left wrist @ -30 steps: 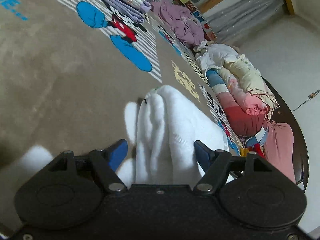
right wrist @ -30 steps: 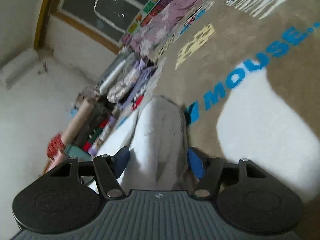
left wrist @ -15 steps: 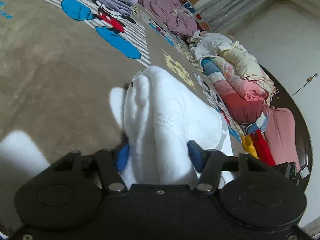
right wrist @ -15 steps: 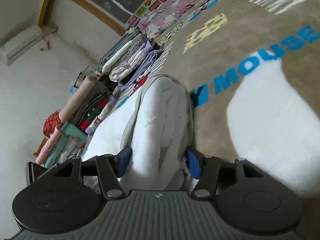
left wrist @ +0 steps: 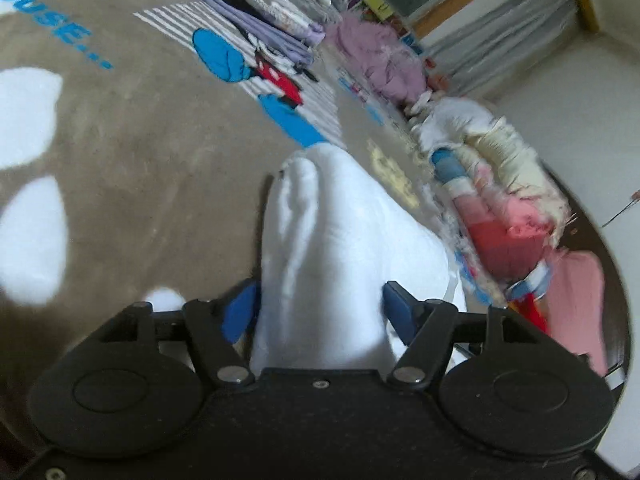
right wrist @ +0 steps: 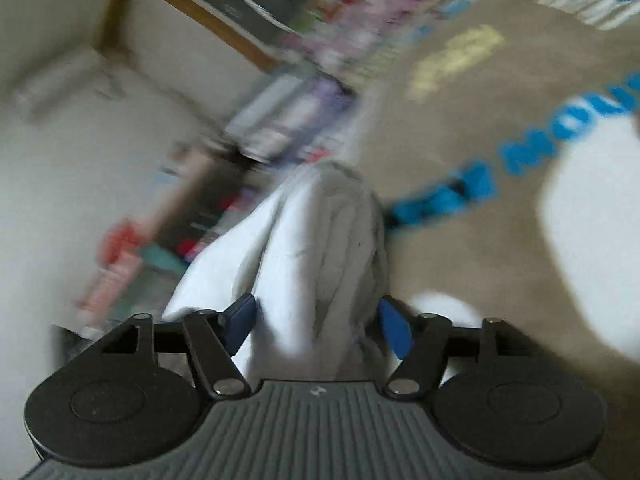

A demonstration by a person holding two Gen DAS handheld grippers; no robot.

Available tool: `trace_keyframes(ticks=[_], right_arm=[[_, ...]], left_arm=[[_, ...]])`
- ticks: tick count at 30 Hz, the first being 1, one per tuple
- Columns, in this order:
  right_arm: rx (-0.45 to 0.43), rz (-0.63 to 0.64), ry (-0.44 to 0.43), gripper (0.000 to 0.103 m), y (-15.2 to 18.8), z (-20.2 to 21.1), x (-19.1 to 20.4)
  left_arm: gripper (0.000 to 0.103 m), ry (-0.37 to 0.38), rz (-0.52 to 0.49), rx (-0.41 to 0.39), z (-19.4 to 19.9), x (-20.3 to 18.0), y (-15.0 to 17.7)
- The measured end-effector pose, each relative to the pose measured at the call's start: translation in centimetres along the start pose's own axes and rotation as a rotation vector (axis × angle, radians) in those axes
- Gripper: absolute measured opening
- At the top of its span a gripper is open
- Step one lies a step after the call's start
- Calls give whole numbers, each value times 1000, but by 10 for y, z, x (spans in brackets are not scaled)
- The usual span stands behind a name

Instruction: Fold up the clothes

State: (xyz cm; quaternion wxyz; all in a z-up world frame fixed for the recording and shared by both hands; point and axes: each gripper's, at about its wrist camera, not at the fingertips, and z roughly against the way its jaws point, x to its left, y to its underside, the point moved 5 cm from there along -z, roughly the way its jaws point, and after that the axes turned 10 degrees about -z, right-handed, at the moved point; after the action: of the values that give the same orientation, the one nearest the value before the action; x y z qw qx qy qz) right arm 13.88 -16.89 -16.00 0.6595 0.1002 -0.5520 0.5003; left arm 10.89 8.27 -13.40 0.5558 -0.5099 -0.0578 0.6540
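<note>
A white garment (left wrist: 332, 248) is bunched between the blue pads of my left gripper (left wrist: 320, 312), which is shut on it and holds it above the tan Mickey Mouse blanket (left wrist: 132, 152). In the right wrist view the same white garment (right wrist: 320, 248) is bunched between the blue pads of my right gripper (right wrist: 316, 320), also shut on it. The cloth hangs down past the fingers in both views. The right wrist view is blurred by motion.
Folded clothes are stacked at the blanket's far edge (left wrist: 272, 12). A purple heap (left wrist: 376, 60) and rolled bedding in cream, blue and pink (left wrist: 500, 184) lie to the right. More stacked clothes (right wrist: 288, 116) and a white wall (right wrist: 80, 160) show in the right wrist view.
Both grippers have closed tighter on the white garment and lifted it. Both cameras have swung; the right one is moving fast and its picture is smeared.
</note>
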Motion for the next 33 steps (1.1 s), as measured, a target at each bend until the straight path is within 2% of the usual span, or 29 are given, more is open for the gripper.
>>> trace_keyframes(ticks=[2,4,8,11,12,14,16,17,21,26,30,33], right_arm=[[-12,-42,-22,65,-2,6,0],[-23,-60,-44,73,-6,12,4],[-7,-118,-55,73,0,10,-3],[37,-63,-24,74,7,-1,6],[52,-52,-17,75,10,-5,8],[56,-25,-8,68,15,-7,10],[57,-17,-9,53,19,-8,10],[54,-17,-15,52,21,-8,10],[23,12,-75,45,17,-8,23],[24,20,-157,44,3,-21,46],[43,16,-213,44,-5,-42,63],[69,34,-234,44,-9,-62,79]], left_arm=[[74,19,10,-20,8,1,-3],[75,42,33,-44,15,5,-6],[75,72,121,-37,12,20,-6],[72,84,187,-13,5,23,-6],[70,77,162,-4,3,18,-4],[59,62,108,14,-1,8,-1],[50,47,55,32,-4,-2,2],[45,54,51,25,-3,-3,2],[42,91,80,-37,9,3,-6],[42,105,62,-167,34,8,-23],[42,82,52,-244,54,19,-33],[42,64,84,-289,60,29,-41]])
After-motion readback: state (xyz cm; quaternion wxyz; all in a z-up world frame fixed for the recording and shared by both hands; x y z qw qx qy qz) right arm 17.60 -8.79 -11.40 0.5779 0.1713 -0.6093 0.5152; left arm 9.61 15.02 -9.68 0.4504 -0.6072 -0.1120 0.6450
